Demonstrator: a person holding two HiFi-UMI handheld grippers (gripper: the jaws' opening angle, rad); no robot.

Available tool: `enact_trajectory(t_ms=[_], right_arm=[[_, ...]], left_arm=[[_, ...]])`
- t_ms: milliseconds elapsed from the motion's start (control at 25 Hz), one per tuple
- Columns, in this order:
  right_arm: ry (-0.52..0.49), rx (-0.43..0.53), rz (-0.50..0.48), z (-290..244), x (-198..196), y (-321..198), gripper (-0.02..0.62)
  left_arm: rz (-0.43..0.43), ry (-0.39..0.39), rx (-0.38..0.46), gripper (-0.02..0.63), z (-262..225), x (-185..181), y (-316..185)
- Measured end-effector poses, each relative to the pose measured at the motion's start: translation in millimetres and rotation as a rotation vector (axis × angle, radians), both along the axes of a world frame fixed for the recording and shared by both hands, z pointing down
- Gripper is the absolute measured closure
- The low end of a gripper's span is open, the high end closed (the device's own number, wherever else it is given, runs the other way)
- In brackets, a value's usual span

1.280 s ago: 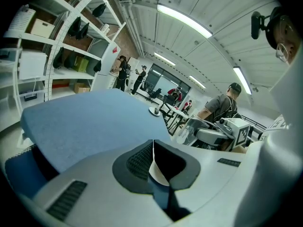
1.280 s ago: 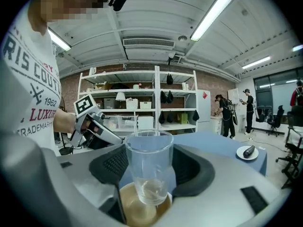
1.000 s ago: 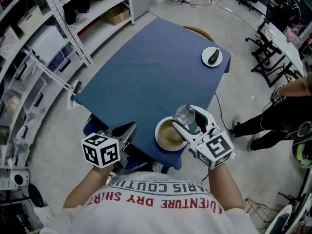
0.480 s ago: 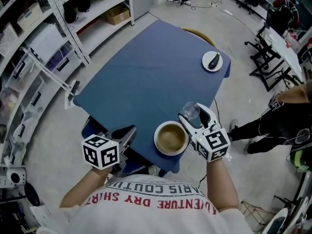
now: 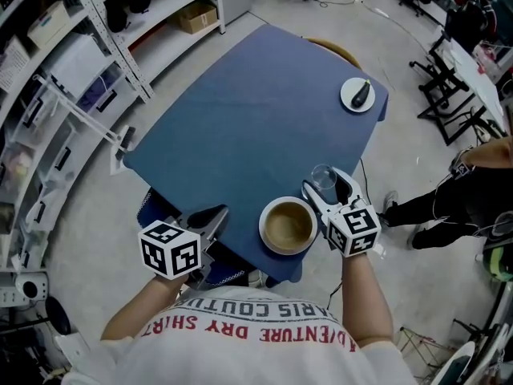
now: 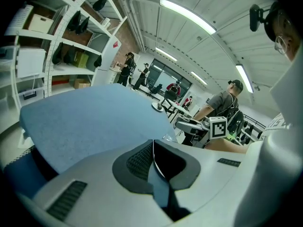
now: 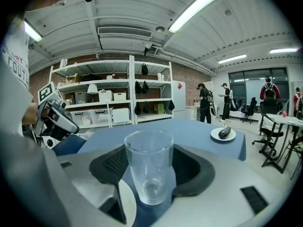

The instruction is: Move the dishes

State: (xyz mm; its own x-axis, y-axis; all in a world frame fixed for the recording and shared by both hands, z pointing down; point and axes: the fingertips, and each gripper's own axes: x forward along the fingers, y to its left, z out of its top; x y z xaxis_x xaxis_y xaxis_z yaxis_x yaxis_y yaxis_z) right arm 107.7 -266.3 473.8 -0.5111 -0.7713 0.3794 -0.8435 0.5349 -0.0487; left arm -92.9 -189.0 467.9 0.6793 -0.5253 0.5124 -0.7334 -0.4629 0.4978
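Jaws of right gripper (image 5: 325, 186) clasp glass (image 7: 149, 167); left gripper (image 5: 215, 213) clenched; shirt (image 5: 264, 337) reads "DRY SHIRT".

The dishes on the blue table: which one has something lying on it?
The small white plate at the table's far corner: a dark object lies on it. The bowl and the clear glass look empty.

Looked like lab or workshop floor, no home this. Metal shelving (image 5: 88, 46) ran along wall, loaded with boxes (image 5: 196, 16) and bins. Bare grey floor (image 5: 96, 231) all round. Tube lights (image 7: 194, 6) were strung across ribbed ceiling, air vent (image 7: 124, 31) up there too. Brick wall (image 7: 189, 77) at back, big windows beyond. People (image 7: 204, 103) stood about near desks (image 7: 284, 119) and office chairs (image 7: 251, 109). Black equipment stands (image 5: 437, 95) crowded one side. Lone table (image 5: 240, 127) under blue cloth sat mid-floor.
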Motion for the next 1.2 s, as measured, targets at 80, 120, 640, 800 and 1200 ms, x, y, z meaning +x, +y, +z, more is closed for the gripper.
enact_trajectory(t_ms=[80,120,640,800,1200], right_arm=[[0.000,-0.006,0.004,4,2,-1,0.307],[0.002,-0.008,0.006,6,3,-1,0.307],[-0.007,0.010,0.011,6,3,4,0.304],[-0.035,0.009,0.030,1,10,10,0.287],[-0.072,-0.024,0.023,-8,19,50,0.287]], left_arm=[[0.008,-0.018,0.009,0.575,1,1,0],[0.010,-0.020,0.011,0.575,1,2,0],[-0.007,-0.031,0.025,0.575,-3,-3,1],[-0.011,-0.034,0.034,0.575,-6,0,2],[-0.010,-0.028,0.058,0.575,-15,13,11]])
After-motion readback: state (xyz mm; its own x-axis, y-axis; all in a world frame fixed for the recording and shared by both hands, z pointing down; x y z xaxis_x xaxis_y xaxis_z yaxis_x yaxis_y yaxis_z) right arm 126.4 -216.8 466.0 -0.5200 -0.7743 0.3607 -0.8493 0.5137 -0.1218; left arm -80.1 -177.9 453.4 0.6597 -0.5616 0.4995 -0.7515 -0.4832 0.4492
